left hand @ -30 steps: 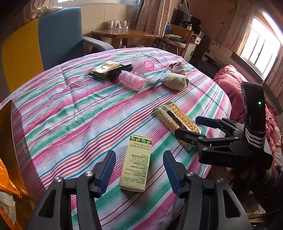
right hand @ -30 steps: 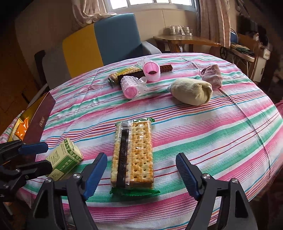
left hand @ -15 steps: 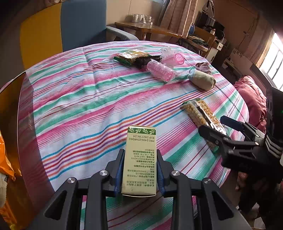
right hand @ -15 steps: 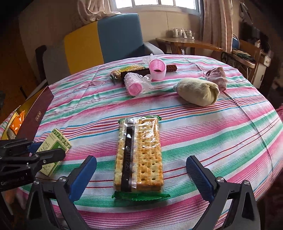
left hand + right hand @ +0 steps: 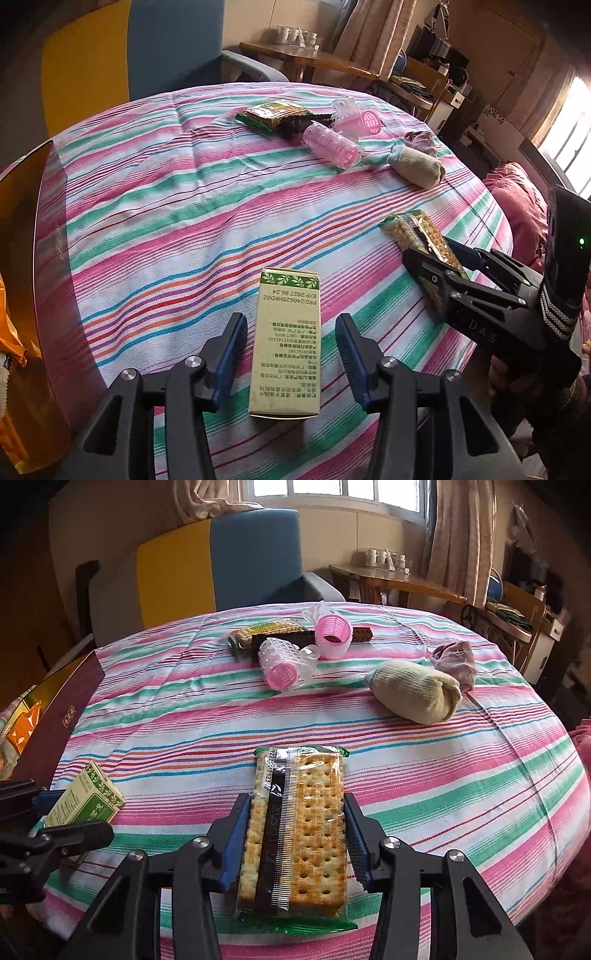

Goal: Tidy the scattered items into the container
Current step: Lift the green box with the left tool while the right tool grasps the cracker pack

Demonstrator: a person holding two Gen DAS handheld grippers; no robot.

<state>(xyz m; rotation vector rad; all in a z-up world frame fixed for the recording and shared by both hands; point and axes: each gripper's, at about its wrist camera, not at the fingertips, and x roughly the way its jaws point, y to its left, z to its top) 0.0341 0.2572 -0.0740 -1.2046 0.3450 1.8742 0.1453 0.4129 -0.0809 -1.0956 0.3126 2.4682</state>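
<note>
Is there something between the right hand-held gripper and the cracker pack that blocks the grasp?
No. The right hand-held gripper already has the cracker pack between its closing jaws, pads touching both sides.

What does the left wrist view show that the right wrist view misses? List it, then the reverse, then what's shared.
Left only: the green box with its printed face up, untouched between the opening left tongs; pink bedding. Right only: the whole cracker pack, the closing right tongs with pads on its edges; the window behind the chair. Both: curlers, rolled sock, container, striped cloth.
</note>
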